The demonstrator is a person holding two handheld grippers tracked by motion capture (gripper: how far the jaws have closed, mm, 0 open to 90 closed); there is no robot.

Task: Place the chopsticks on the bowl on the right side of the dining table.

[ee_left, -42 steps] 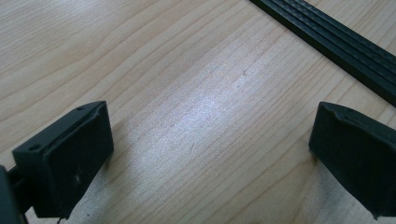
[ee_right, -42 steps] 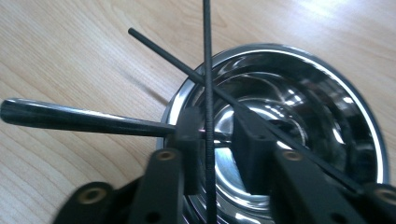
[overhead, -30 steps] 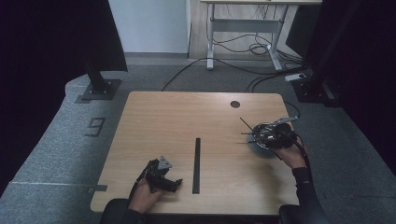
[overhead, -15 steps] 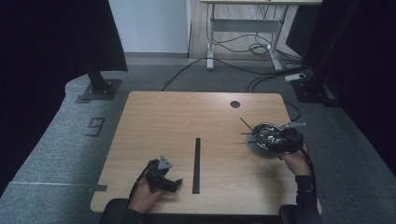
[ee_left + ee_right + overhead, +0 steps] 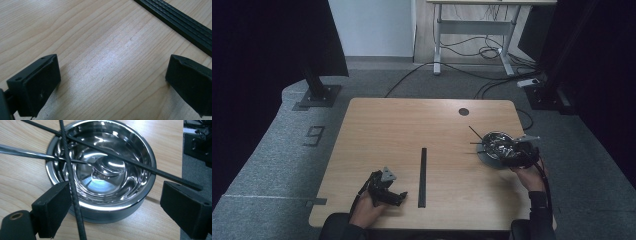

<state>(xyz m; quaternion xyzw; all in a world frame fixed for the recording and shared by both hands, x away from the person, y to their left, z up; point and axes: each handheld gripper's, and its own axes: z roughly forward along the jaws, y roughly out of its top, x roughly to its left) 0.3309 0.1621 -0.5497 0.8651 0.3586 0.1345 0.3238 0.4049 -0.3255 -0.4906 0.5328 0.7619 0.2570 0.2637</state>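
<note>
At the bottom of the high view, left of centre, the left gripper rests on the wooden table near a black strip, its jaws wide apart over bare wood. At the right edge of that view, the right gripper hovers at a steel bowl; its jaws have just been opening and now stand apart either side of the bowl's near rim, not pressing on it. Two thin black sticks cross over the bowl, with a metal spoon lying in it.
</note>
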